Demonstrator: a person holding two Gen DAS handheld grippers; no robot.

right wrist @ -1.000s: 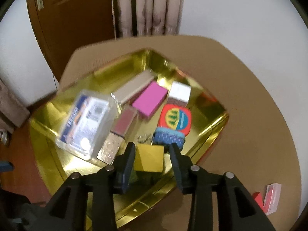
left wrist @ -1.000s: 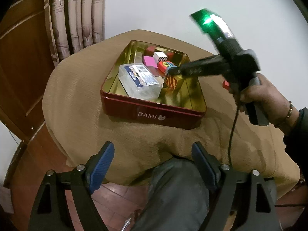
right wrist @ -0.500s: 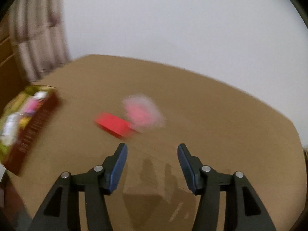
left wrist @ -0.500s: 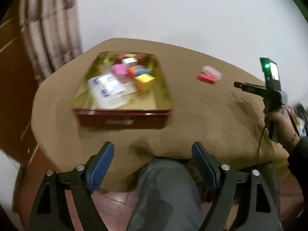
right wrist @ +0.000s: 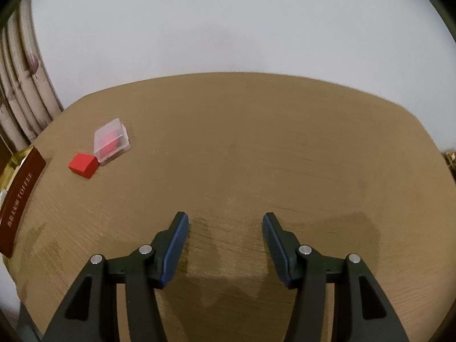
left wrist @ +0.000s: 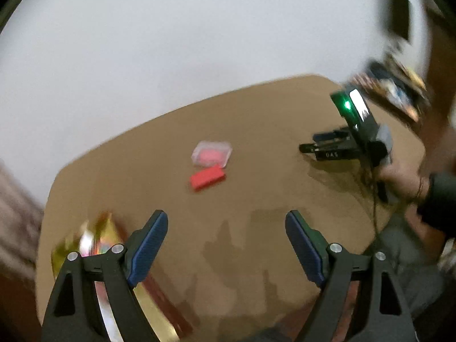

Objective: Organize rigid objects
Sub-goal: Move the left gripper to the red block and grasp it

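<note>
Take the red block (right wrist: 83, 165) as the landmark: it lies on the brown cloth-covered table (right wrist: 256, 142), and the clear plastic case (right wrist: 112, 142) with red contents sits just beyond it, touching or nearly touching it. The red tin (right wrist: 20, 196), its gold inside partly showing, stands to the left of the block at the table's left edge, a strip of bare cloth between them. To the right of the block the cloth runs bare up to the far curved edge below the white wall (right wrist: 228, 22). The right gripper (right wrist: 225, 240) hangs over that bare stretch, well to the right of the block, with its jaws spread and nothing between them. The left gripper (left wrist: 226, 240) is on the near side of the block, jaws likewise parted and unloaded, the blurred tin beside its left finger.
</note>
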